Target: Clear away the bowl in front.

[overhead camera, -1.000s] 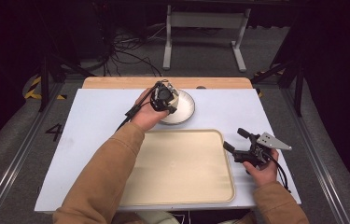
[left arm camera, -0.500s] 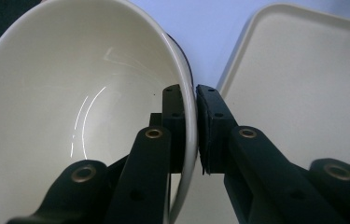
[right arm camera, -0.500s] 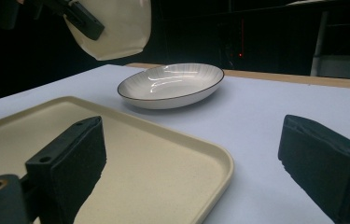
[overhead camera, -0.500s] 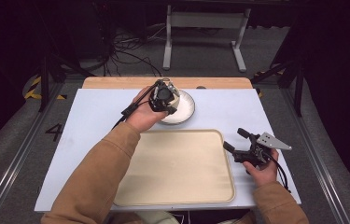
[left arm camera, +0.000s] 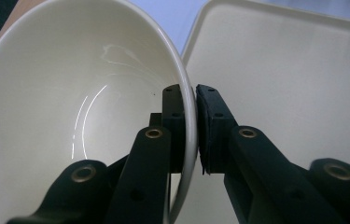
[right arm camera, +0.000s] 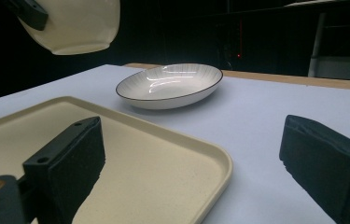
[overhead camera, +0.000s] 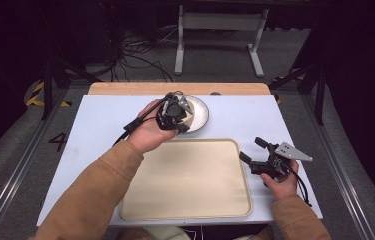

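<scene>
Cream bowl (left arm camera: 70,93) in left gripper (left arm camera: 190,116)

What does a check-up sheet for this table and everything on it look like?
Surface: white table top with a wooden strip along its far edge.
Job's things: cream ceramic bowl lifted clear of the table; beige plastic tray bare; shallow white dark-rimmed plate beyond the tray.
Clutter: nothing seen.
Grippers: left gripper shut on the bowl's rim, one jaw inside, one outside; right gripper open at the tray's right edge.
Cables: black cable trails from the left gripper; loose cables on the floor.
Surroundings: dark room, grey metal stand behind.
</scene>
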A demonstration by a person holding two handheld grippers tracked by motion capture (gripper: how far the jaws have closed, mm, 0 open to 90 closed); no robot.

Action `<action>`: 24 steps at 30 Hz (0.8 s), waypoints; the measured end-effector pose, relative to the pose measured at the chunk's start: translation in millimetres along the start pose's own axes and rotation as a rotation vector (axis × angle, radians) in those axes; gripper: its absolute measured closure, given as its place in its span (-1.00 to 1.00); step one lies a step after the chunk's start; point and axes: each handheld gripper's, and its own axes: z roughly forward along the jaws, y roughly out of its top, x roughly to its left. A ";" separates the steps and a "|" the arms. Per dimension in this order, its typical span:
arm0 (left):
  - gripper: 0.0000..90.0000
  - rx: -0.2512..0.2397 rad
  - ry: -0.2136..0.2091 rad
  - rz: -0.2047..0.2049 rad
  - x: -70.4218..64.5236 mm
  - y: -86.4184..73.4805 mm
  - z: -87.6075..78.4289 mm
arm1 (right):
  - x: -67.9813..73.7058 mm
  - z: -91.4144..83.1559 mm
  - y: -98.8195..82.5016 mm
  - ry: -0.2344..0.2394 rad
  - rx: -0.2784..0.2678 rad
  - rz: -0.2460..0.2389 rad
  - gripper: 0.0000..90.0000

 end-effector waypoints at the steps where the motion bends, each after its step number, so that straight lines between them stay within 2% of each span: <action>1: 0.85 -0.002 -0.005 0.004 -2.7 -0.2 -0.8 | 0.3 -0.1 0.0 0.000 0.001 0.001 -0.85; 13: 0.85 0.028 -0.060 0.086 -32.3 -0.8 -11.9 | 0.3 -0.1 0.0 0.000 0.002 0.001 -0.85; 21: 0.85 0.061 -0.084 0.144 -45.6 -4.2 -13.3 | 0.3 0.1 0.0 0.000 0.002 -0.003 -0.85; 24: 0.85 0.075 -0.099 0.154 -48.4 -5.5 -12.2 | 0.2 0.1 0.0 -0.001 0.002 -0.002 -0.85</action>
